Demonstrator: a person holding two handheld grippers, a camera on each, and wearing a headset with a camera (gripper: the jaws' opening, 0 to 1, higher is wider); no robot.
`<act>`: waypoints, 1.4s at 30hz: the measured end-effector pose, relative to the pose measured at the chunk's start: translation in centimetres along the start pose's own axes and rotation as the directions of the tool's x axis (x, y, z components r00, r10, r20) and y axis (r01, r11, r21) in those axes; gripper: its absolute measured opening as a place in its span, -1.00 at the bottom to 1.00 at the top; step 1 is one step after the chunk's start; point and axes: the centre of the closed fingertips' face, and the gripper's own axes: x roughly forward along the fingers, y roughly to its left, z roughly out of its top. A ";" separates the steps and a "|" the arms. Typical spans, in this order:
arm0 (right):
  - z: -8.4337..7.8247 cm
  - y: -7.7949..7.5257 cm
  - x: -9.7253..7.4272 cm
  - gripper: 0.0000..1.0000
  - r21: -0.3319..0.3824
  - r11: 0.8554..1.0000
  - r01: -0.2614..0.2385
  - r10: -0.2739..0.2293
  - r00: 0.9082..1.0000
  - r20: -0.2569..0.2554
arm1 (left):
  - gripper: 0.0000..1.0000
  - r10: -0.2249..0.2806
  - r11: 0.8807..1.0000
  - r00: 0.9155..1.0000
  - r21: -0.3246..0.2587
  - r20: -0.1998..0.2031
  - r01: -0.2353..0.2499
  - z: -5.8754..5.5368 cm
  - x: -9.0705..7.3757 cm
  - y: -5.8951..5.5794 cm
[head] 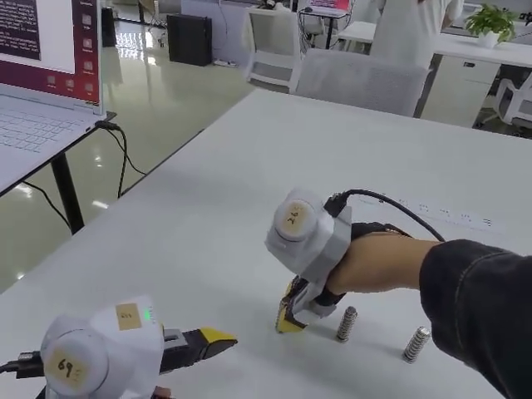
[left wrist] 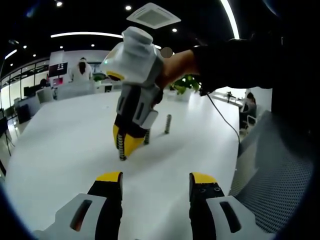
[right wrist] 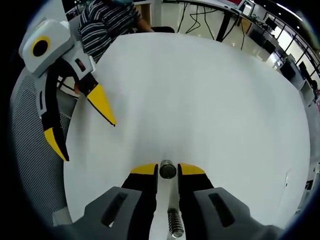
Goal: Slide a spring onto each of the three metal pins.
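mid-task at a white table (head: pixel 208 224), with the last of three pins in hand. right gripper (head: pixel 289 319) tipped steeply down near the middle of the table, clamped tight on a pin (right wrist: pixel 167 169). round metal end of it showing between the yellow tips, and a spring (right wrist: pixel 174 222) coiled round the shaft further back between the jaws. in the left gripper view, lower end of the held piece down at the table, touching or all but touching; cannot tell which.

just right of that gripper, a middle pin (head: pixel 347 324), and further right a right pin (head: pixel 416 343). both upright, apart from each other, each already wearing its own coil.

left gripper (left wrist: pixel 155 182) low at the near left, jaws spread wide on nothing, aimed across at the right gripper and well apart from it.

by the look of it, two of three finished, and the last one sprung but not yet standing alone. next move, at a guess: set it square on the table in line with the others, then ease the jaws apart and lift straight up. no dragging the coil, no tipping the shaft. care needed toward the middle pin, near enough to be knocked on the way out. left gripper free to steady any wobble.
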 end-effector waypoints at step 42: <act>-4.0 -0.6 -2.8 -0.07 0.143 0.988 0.061 -0.072 0.995 0.075 | -0.02 -0.032 0.999 0.999 0.015 -0.012 0.032 0.3 0.7 -0.7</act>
